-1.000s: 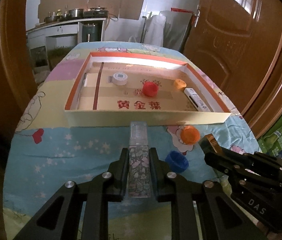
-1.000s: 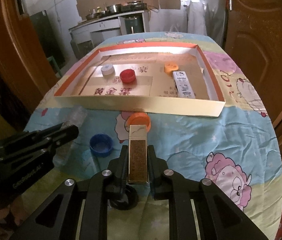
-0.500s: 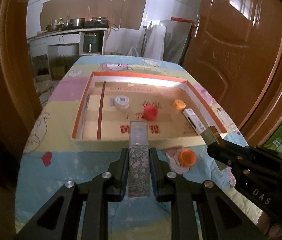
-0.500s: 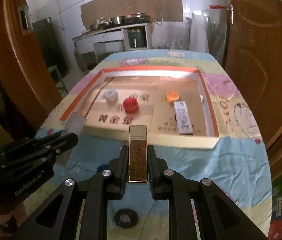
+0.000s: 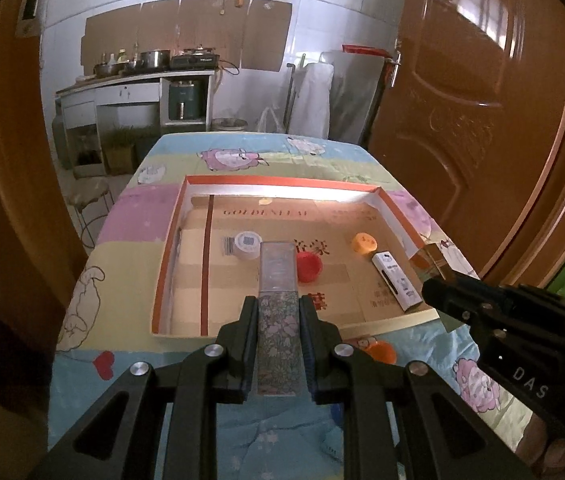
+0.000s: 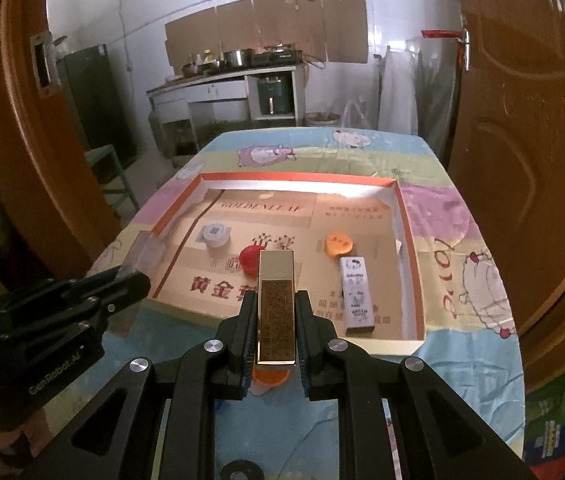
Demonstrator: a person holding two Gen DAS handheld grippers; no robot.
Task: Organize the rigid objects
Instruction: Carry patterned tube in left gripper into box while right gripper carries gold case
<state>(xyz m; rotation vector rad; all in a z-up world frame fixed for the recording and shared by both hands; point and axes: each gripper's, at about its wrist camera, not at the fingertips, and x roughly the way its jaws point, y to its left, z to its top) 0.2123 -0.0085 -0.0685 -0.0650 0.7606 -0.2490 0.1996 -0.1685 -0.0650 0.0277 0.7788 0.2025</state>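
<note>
My left gripper (image 5: 277,304) is shut on a flowered clear-topped stick (image 5: 277,320), held above the table near the front wall of the shallow cardboard tray (image 5: 170,240). My right gripper (image 6: 276,300) is shut on a gold block (image 6: 276,308), also raised before the tray (image 6: 410,240). In the tray lie a white cap (image 5: 247,243), a red cap (image 5: 309,266), an orange cap (image 5: 363,242) and a white box (image 5: 396,286). An orange cap (image 5: 380,351) lies on the cloth in front of the tray.
The table carries a cartoon-print cloth (image 5: 82,320). Brown doors (image 5: 482,120) stand close on the right and left. A kitchen counter (image 5: 134,80) with pots is behind. A stool (image 5: 88,200) stands left of the table.
Both grippers have risen with their objects, so the tray sits lower and farther in view. The blue cap has dropped out of sight behind the fingers.
</note>
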